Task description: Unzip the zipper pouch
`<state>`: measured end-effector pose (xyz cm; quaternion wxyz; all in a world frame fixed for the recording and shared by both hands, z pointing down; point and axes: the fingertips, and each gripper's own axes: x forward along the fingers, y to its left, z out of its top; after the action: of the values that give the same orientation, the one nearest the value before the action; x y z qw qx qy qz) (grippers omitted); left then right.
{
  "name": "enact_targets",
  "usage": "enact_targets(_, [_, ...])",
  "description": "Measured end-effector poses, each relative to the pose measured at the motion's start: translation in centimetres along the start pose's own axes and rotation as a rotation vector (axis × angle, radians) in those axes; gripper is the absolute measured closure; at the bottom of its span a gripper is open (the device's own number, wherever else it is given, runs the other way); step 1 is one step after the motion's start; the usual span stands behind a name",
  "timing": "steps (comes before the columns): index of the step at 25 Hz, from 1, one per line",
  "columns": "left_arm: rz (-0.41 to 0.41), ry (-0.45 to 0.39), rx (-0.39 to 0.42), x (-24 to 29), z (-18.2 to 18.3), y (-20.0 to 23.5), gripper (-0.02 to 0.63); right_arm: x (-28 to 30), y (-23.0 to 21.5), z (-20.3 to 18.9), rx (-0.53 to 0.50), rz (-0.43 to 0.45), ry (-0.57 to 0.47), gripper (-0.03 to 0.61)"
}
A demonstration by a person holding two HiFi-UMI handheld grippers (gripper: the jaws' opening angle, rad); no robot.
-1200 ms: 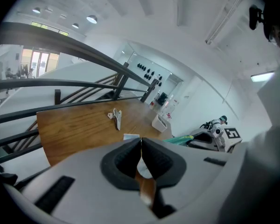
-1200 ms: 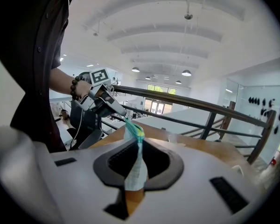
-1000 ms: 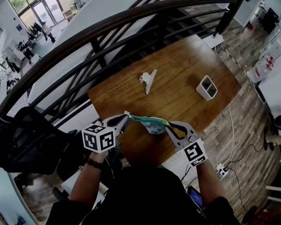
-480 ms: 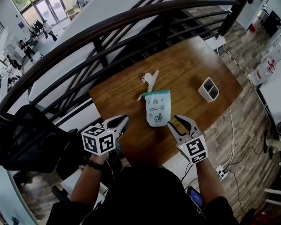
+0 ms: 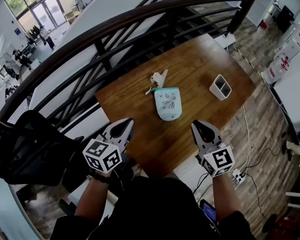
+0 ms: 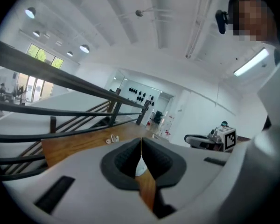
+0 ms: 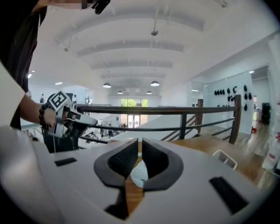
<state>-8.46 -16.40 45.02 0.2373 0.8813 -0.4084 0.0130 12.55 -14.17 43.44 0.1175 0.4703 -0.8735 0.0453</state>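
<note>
Seen from the head camera, a wooden desk (image 5: 200, 64) stands against a dark curved railing (image 5: 115, 24). A small pale zipper pouch (image 5: 168, 104) with tiny printed figures lies flat near the middle of the desk, its teal zipper edge turned toward 12 o'clock. Whether the zipper is open cannot be made out. A white binder clip (image 5: 159, 78) lies just beside the pouch at its 11 o'clock. A white box-shaped holder (image 5: 220, 87) stands well apart from the pouch at its 2 o'clock.

Neither claw touches the pouch. The left claw (image 5: 124, 124) is held above the near desk edge at the pouch's 7 o'clock. Its jaws are pressed fully together with nothing between them. The right claw (image 5: 197, 125) is at the pouch's 5 o'clock. Its jaws have just been closing and stand all but together, with only a thin slit and nothing gripped. Through each claw's own camera, a sliver of the pouch shows beyond the jaws.
</note>
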Motion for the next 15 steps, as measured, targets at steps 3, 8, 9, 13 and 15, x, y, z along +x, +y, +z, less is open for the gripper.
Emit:
enact_targets(3, [-0.006,-0.047,0.073,-1.9,0.7,-0.8,0.598,-2.8,0.7,0.8,0.038,-0.063,-0.046,0.577])
enact_targets(8, [-0.021,-0.116,0.174,-4.2,1.8,-1.7,0.598,-5.8,2.4,1.3,0.048,-0.142,-0.085,0.583])
enact_targets(9, [-0.027,-0.136,0.173,-4.8,2.1,-1.8,0.598,-6.5,2.8,1.2,0.055,-0.153,-0.088,0.583])
enact_targets(13, [-0.037,-0.194,0.155,-6.7,2.8,-2.5,0.598,-8.6,3.7,1.1,0.054,-0.181,-0.088,0.583])
enact_targets(15, [-0.03,-0.197,0.172,-7.2,2.8,-2.7,0.598,-9.3,3.6,1.1,0.048,-0.195,-0.096,0.584])
